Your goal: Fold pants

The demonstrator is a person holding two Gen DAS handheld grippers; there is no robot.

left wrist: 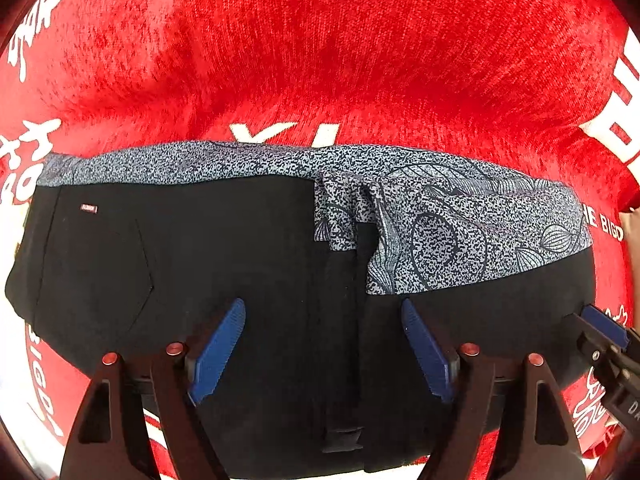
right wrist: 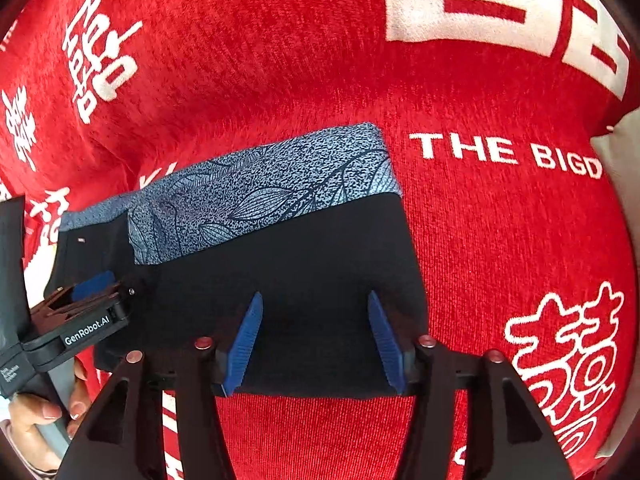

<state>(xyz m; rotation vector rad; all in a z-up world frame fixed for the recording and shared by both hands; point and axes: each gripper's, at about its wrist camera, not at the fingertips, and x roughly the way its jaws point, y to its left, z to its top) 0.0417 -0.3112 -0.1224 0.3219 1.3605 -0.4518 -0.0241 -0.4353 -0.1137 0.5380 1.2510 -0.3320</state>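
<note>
Black pants [left wrist: 200,248] lie folded in a long band on a red blanket, with a speckled grey-blue leaf-print panel [left wrist: 440,224] along their far edge. My left gripper [left wrist: 323,308] points down over the middle of the band, jaws open, blue pads apart with only flat cloth below. The right gripper's tip [left wrist: 604,328] shows at the band's right end. In the right wrist view the pants [right wrist: 312,248] end in a square edge. My right gripper [right wrist: 315,298] hangs open over that end. The left gripper [right wrist: 92,288] sits to its left, held by a hand [right wrist: 32,420].
The red blanket [right wrist: 500,240] with white characters and the words "THE BIGD" spreads all around the pants. A pale grey cushion or surface [right wrist: 620,152] shows at the right edge of the right wrist view.
</note>
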